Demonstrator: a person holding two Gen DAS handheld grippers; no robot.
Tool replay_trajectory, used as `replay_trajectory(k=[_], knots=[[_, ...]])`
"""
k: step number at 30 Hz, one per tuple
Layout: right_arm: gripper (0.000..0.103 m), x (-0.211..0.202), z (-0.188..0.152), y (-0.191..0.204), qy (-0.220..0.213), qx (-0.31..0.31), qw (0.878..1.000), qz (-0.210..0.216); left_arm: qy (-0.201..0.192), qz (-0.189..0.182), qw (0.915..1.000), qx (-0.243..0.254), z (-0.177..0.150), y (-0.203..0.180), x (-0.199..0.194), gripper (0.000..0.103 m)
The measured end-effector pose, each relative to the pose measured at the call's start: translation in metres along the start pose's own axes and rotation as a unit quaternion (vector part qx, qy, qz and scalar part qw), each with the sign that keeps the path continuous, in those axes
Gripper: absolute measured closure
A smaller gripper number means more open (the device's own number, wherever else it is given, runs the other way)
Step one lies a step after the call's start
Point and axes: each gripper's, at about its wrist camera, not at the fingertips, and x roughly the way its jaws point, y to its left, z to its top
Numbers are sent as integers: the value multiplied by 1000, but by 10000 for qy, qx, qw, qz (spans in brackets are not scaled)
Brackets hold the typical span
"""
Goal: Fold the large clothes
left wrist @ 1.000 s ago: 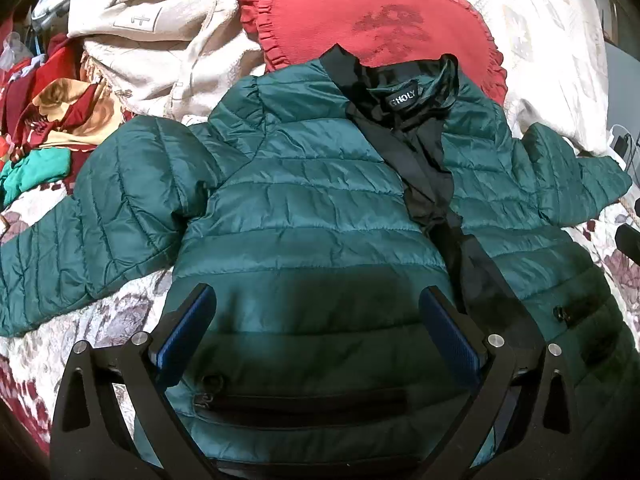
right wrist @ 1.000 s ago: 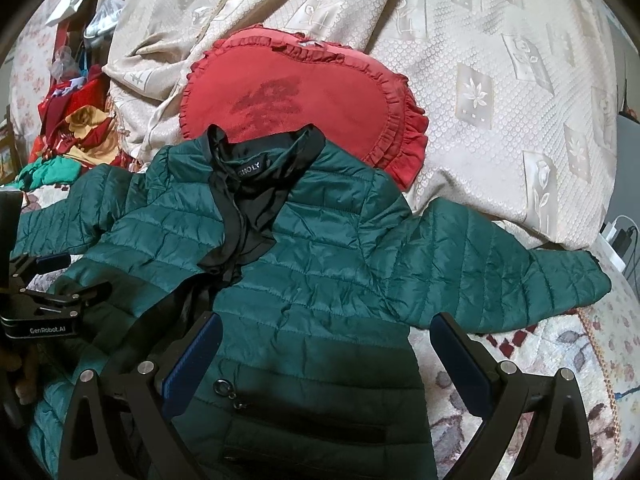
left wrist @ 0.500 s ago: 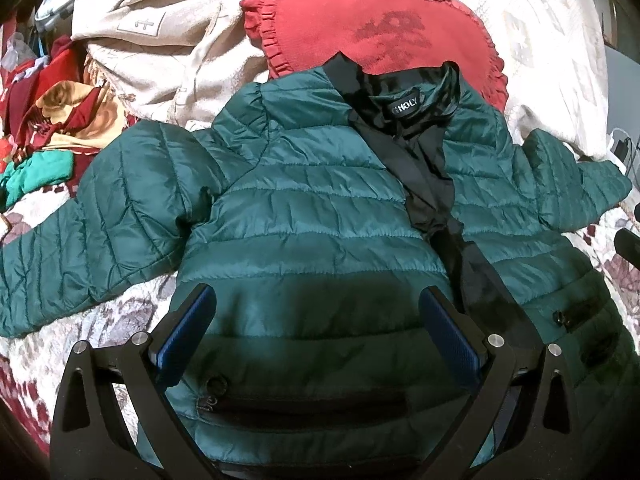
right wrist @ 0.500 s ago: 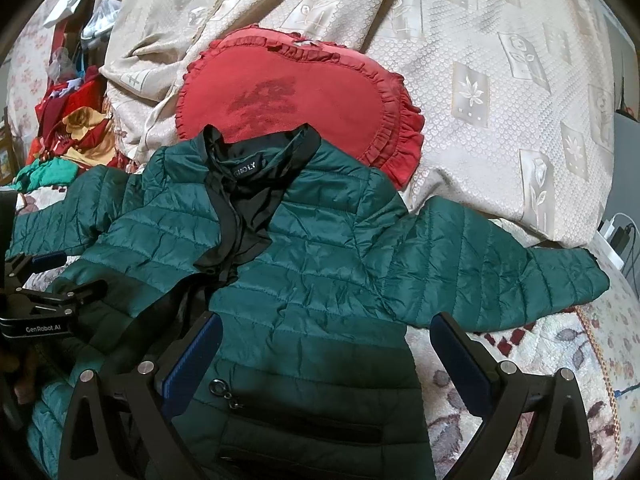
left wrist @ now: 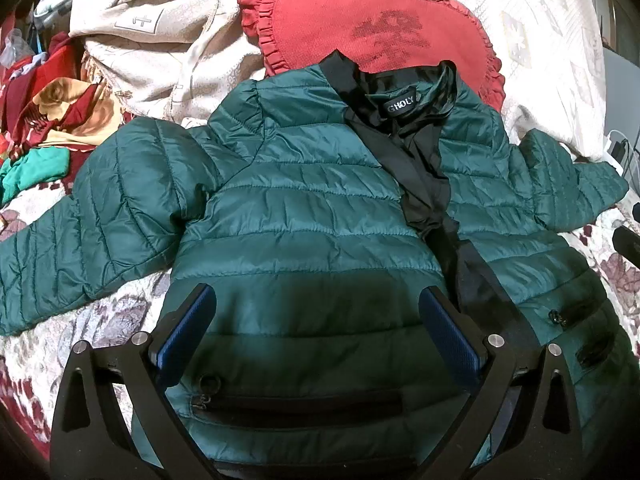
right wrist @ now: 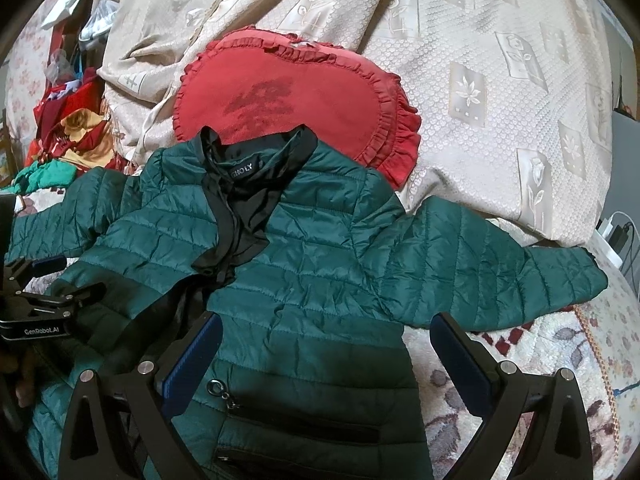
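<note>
A dark green quilted puffer jacket [left wrist: 304, 216] with black lining lies face up and spread on the bed, both sleeves out to the sides; it also shows in the right wrist view [right wrist: 312, 276]. My left gripper [left wrist: 316, 320] is open and empty, hovering over the jacket's left front panel near a zip pocket [left wrist: 296, 404]. My right gripper [right wrist: 324, 348] is open and empty over the right front panel, its right finger past the jacket's side edge. The left gripper also shows at the left edge of the right wrist view [right wrist: 44, 280].
A red heart-shaped frilled cushion [left wrist: 372, 24] lies just behind the collar. A cream embroidered blanket [right wrist: 500, 80] is heaped at the back. A pile of red, yellow and teal clothes [left wrist: 44, 120] sits far left. A floral bedspread [right wrist: 540, 368] lies under everything. A charger with cables [right wrist: 612, 232] sits far right.
Both grippers have shifted slightly, so the jacket and cushion sit a little lower in each view. The jacket has not moved and both grippers stay open.
</note>
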Motion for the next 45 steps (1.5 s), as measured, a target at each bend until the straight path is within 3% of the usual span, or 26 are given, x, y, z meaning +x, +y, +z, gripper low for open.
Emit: replay_trajectory(k=[34, 40, 45], knots=[[0, 0, 1, -9, -3, 172, 9999, -14, -145, -120, 9998, 103, 0, 2, -12, 1], [0, -6, 1, -14, -45, 249, 9997, -15, -158, 365, 9989, -244, 18, 39, -33, 1], [0, -9, -1, -18, -20, 288, 9995, -112, -134, 616, 9937, -921, 28, 106, -53, 1]])
